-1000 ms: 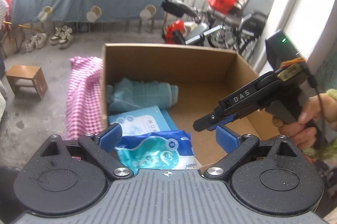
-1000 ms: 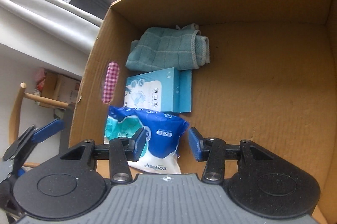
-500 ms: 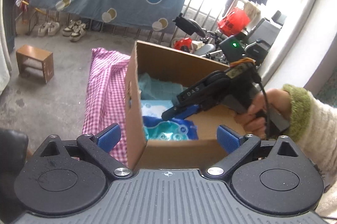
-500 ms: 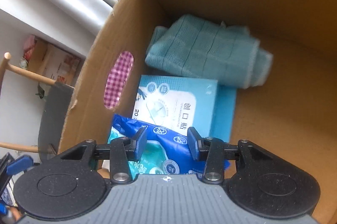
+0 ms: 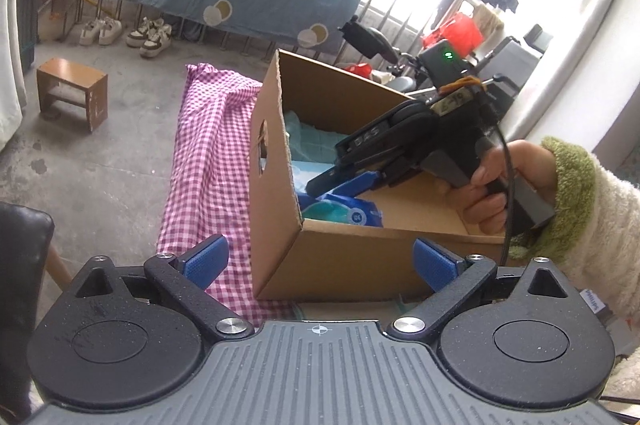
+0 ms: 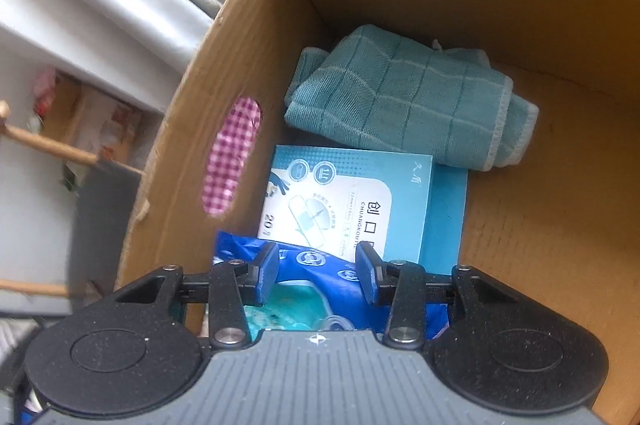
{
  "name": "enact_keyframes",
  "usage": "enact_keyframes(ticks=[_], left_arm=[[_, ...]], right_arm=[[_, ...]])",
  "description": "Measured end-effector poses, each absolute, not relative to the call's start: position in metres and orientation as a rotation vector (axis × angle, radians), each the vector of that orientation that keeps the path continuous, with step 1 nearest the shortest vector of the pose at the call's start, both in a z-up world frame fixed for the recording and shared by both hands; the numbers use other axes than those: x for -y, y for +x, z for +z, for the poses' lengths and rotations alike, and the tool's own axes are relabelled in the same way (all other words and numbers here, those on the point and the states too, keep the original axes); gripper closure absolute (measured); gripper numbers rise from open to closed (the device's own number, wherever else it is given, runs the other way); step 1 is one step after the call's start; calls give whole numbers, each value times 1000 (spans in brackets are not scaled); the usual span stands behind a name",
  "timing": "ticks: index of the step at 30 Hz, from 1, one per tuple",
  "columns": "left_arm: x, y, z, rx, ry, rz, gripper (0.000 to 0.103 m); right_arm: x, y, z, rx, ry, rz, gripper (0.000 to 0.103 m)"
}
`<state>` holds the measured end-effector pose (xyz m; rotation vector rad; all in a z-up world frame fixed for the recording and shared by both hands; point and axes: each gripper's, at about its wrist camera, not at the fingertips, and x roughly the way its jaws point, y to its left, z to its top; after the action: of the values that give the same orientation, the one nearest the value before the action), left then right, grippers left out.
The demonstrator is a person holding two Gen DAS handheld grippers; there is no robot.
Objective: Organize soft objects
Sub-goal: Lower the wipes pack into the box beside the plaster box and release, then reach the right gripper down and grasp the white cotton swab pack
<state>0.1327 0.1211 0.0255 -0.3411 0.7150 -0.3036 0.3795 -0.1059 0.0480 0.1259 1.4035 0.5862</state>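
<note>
In the left wrist view the person's right hand [image 5: 496, 185], in a cream sleeve with a green cuff [image 5: 572, 193], grips the handle of the right gripper [image 5: 320, 185] at the right of the frame and points it down and to the left into the open cardboard box [image 5: 360, 257]. In the right wrist view the right gripper [image 6: 316, 273] looks steeply down into the box [image 6: 560, 5], its blue fingers [image 6: 268, 273] partly closed around the top of the blue plastic pack [image 6: 320, 289] at lower centre; whether the pads actually press on the pack cannot be told. The pack lies against the left wall of the box, just below a light-blue carton [image 6: 360, 209], which in turn lies just below a folded teal cloth [image 6: 408, 101] in the middle of the frame. The left gripper [image 5: 320, 261] sits outside the box at lower centre of its own view, jaws spread wide with nothing between them, the near wall of the box beyond the tips. A pink checked cloth [image 5: 208, 153] lies under and left of the box, and shows through the handle hole.
</note>
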Motion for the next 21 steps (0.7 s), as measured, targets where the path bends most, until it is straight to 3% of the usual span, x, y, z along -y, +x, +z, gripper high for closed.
enact_keyframes(ticks=[10, 15, 21], left_arm=[[-127, 116, 32, -687, -329, -239, 3], [-130, 107, 37, -688, -343, -214, 3], [-122, 97, 36, -717, -323, -239, 2]], right_arm=[[170, 344, 124, -1188, 339, 619, 55], [210, 291, 160, -1044, 383, 650, 48], [243, 225, 159, -985, 413, 648, 46]])
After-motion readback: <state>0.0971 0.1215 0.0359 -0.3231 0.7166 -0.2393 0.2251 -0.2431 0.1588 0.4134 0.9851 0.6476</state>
